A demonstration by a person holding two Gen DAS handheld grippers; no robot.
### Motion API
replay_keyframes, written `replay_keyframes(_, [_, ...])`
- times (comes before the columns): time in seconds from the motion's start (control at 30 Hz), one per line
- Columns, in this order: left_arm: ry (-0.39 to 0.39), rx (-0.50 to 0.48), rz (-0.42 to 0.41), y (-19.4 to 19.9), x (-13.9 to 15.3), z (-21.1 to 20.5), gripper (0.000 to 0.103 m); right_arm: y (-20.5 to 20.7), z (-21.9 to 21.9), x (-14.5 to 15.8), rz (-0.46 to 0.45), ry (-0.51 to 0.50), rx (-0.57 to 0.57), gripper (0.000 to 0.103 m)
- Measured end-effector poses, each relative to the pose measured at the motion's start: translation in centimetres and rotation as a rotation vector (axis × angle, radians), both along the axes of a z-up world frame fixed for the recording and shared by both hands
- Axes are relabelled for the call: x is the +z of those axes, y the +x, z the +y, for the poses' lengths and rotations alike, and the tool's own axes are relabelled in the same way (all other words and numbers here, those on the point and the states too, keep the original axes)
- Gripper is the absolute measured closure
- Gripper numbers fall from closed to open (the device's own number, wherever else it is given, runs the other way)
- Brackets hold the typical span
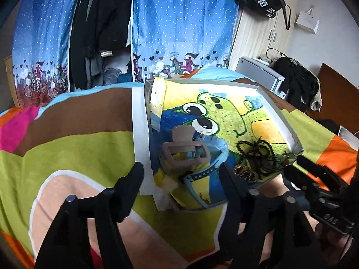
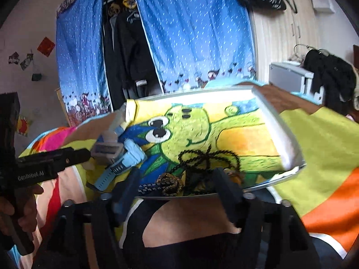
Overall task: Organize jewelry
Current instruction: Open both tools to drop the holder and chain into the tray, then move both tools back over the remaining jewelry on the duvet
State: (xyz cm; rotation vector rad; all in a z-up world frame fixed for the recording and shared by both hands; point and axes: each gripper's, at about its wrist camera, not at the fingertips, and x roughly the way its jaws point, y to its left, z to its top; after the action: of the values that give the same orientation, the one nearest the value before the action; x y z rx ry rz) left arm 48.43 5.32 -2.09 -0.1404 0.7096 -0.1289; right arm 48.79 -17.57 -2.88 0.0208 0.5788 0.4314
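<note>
Both tongs are gaping wide, gripping nothing. Left tongs (image 1: 181,174) are straddling the clip (image 1: 182,151) and watch (image 1: 208,168); right tongs (image 2: 177,179) are straddling tangled beads (image 2: 208,159), risking snagging everything together

Right gripper (image 2: 177,186) hides the tray's (image 2: 289,139) near rim

Your pictures are lit by soft, even daylight; colours on the bedspread (image 1: 74,139) read bright and saturated, with only faint shadows. Both fisheye views bend hard at the edges, and black vignetting fills the corners. Your left view is fairly sharp. Your right view is smeared by motion blur (worst on the tray rim (image 2: 289,139) and the blue watch (image 2: 125,157)). Pale glare washes the far right wall.
</note>
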Motion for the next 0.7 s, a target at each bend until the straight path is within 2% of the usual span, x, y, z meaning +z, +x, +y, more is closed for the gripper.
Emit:
replay_keyframes(0.03, [0.003, -0.001, -0.012, -0.6, 0.4, -0.2, 0.034, -0.4, -0.3, 0.4, -0.007, 0.008, -0.007, 0.021])
replay_keyframes(0.1, [0.003, 0.000, -0.034, -1.5, 1.1, -0.4, 0.022, -1.5, -0.9, 1.3, -0.024, 0.029, -0.016, 0.015])
replay_keyframes(0.23, [0.009, 0.001, -0.087, -3.8, 2.7, -1.0, 0.014, -3.9, -1.8, 2.7, -0.068, 0.018, -0.041, 0.003])
replay_keyframes(0.47, [0.043, -0.036, -0.156, -8.3, 4.4, -2.3, 0.014, -8.8, -3.1, 4.5, -0.126, -0.013, -0.090, 0.000])
replay_keyframes(0.7, [0.036, -0.067, -0.186, -12.5, 4.7, -2.9, 0.013, -13.1, -3.9, 5.4, -0.151, -0.015, -0.125, 0.000])
